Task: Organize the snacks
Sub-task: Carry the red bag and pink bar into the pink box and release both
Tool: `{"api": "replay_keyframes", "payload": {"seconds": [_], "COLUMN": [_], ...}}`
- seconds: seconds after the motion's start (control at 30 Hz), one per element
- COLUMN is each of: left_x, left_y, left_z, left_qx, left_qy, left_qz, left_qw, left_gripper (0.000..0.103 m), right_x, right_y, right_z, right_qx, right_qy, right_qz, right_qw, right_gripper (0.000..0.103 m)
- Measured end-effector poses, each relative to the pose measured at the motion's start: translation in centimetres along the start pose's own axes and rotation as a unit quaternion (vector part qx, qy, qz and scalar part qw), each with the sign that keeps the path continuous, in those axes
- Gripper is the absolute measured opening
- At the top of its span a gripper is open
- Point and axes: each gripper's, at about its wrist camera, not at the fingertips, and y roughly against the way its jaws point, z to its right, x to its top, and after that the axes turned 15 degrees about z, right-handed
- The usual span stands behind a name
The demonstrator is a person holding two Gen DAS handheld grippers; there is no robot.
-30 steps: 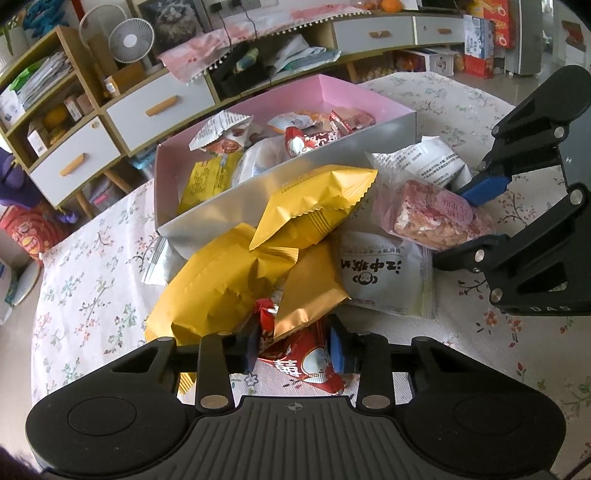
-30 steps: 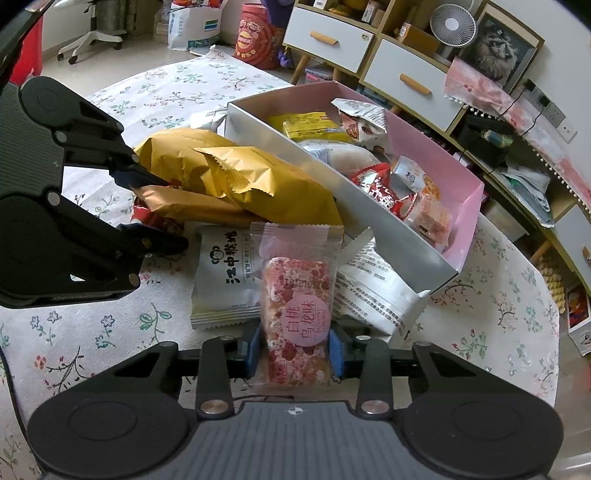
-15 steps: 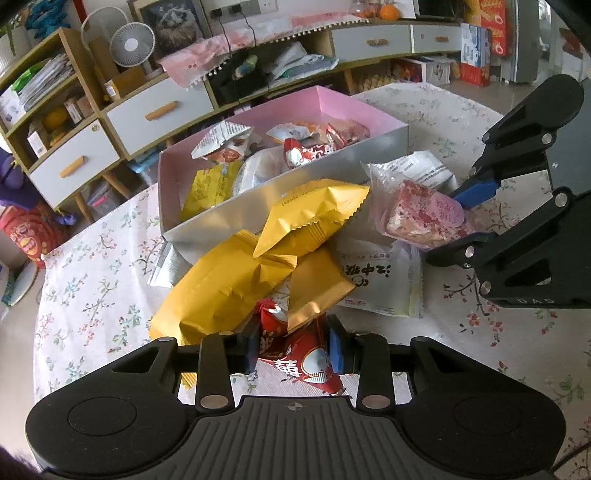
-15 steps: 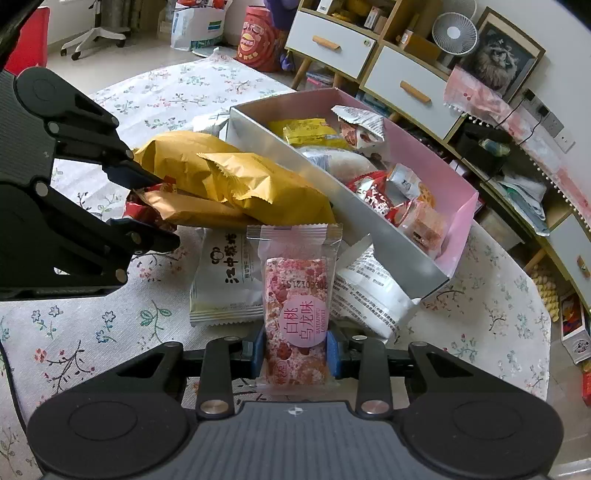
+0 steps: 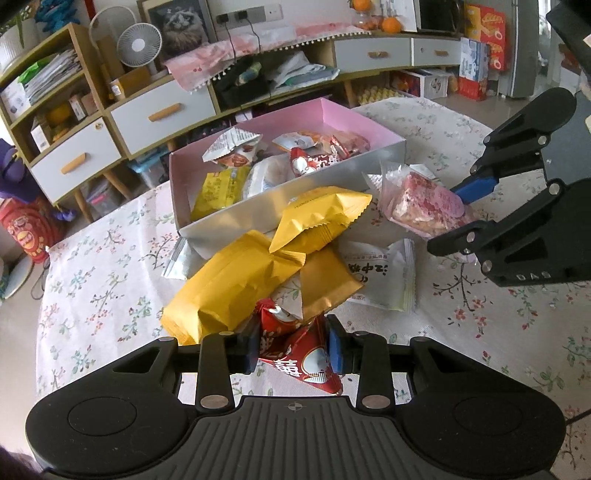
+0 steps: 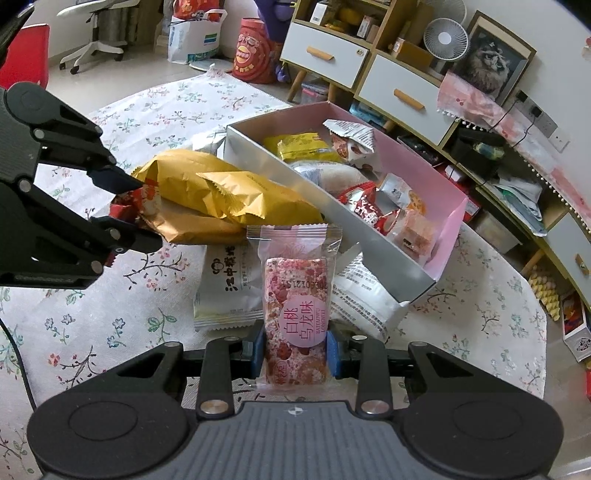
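The lower end of the red snack packet (image 5: 295, 354) is cut off behind the body of the left hand-held gripper (image 5: 291, 350), at the bottom centre of the left wrist view; its blue pads are clenched on the packet's sides. The packet's upper end is tucked under a gold packet (image 5: 325, 280), so its full shape cannot be made out. In the right wrist view the right hand-held gripper (image 6: 295, 350), at the bottom centre, grips a clear-wrapped pink bar (image 6: 295, 314) that stands upright; its jaws have just been closing a little further on the bar. The bar's printed label is partly legible, its lowest edge hidden by the gripper body.

Behind the bar, a white packet (image 6: 229, 284) lies flat on the desk (image 6: 92, 332), half covered by the bar and by the gold packets (image 6: 221, 192). The open box (image 6: 436, 184), pink inside and silver outside, sits in the upper middle of both views; the snacks in it overlap, and several are too crumpled to identify.

The desk carries a white cloth with small flower sprigs. Beyond it stand wooden shelves with white drawers (image 5: 159, 110), a small fan (image 5: 139, 44) and a framed animal picture (image 5: 177, 26). The floor shows at the upper left of the right wrist view.
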Motion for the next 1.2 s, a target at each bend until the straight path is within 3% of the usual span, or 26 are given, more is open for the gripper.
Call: {"api": "replay_keyframes", "payload": {"seconds": [0.67,1.2], "left_x": [2.1,6.2], "left_y": [3.2,0.7], "left_z": [-1.3,-2.5], "left_qx": [0.009,0.04], "left_qy": [0.014,0.045], "left_qz": [0.039,0.067], "left_qw": [0.9991,0.9959], "left_gripper": [0.032,0.032], "right_x": [1.6,4.1], "right_y": [2.0,1.9], "right_z": [0.7,4.3], "right_qx": [-0.012,-0.041], "right_qy": [-0.023,-0.078], "right_qz": [0.025,0.052], "right_qw": [0.999,0.995], "right_gripper": [0.012,0.012]}}
